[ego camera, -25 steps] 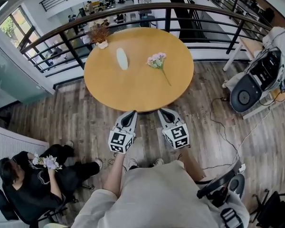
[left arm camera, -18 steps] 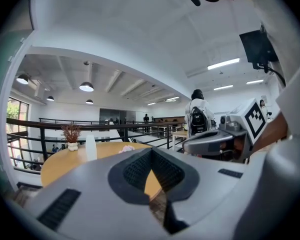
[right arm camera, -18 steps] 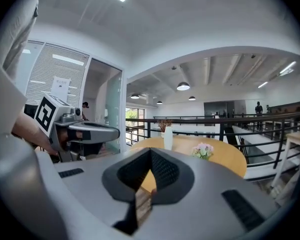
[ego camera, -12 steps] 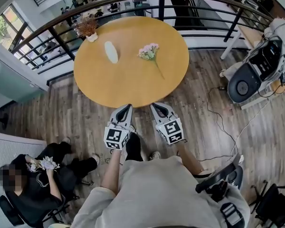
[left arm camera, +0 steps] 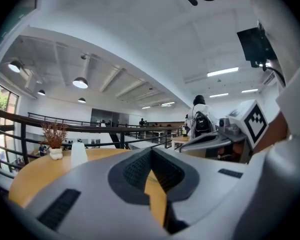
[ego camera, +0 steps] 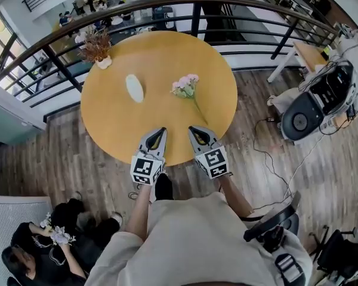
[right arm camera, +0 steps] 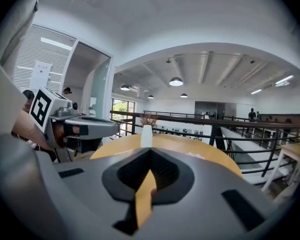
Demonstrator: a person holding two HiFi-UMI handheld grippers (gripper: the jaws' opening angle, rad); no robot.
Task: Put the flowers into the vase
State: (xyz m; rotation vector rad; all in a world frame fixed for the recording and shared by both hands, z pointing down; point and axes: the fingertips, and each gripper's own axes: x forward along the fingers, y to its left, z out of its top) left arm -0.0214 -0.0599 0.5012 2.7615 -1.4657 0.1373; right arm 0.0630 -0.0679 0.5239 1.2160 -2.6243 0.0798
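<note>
A bunch of pink flowers (ego camera: 185, 86) on a long green stem lies on the round wooden table (ego camera: 137, 124), right of centre. To its left stands a slim white vase (ego camera: 134, 88), which also shows in the left gripper view (left arm camera: 78, 153) and the right gripper view (right arm camera: 146, 135). My left gripper (ego camera: 161, 130) and right gripper (ego camera: 191, 128) are side by side over the table's near edge. Both are shut and hold nothing, well short of the flowers. In each gripper view the jaws meet at the tip, left (left arm camera: 151, 150) and right (right arm camera: 150, 152).
A small white pot of dried brown plants (ego camera: 96, 46) stands at the table's far left edge. A dark metal railing (ego camera: 238, 8) curves behind the table. Grey equipment with cables (ego camera: 316, 106) sits on the floor at right. A seated person holding flowers (ego camera: 53, 243) is at lower left.
The table has come closer in the head view. Both grippers, earlier over the floor in front of it, now reach over its near edge. They remain shut.
</note>
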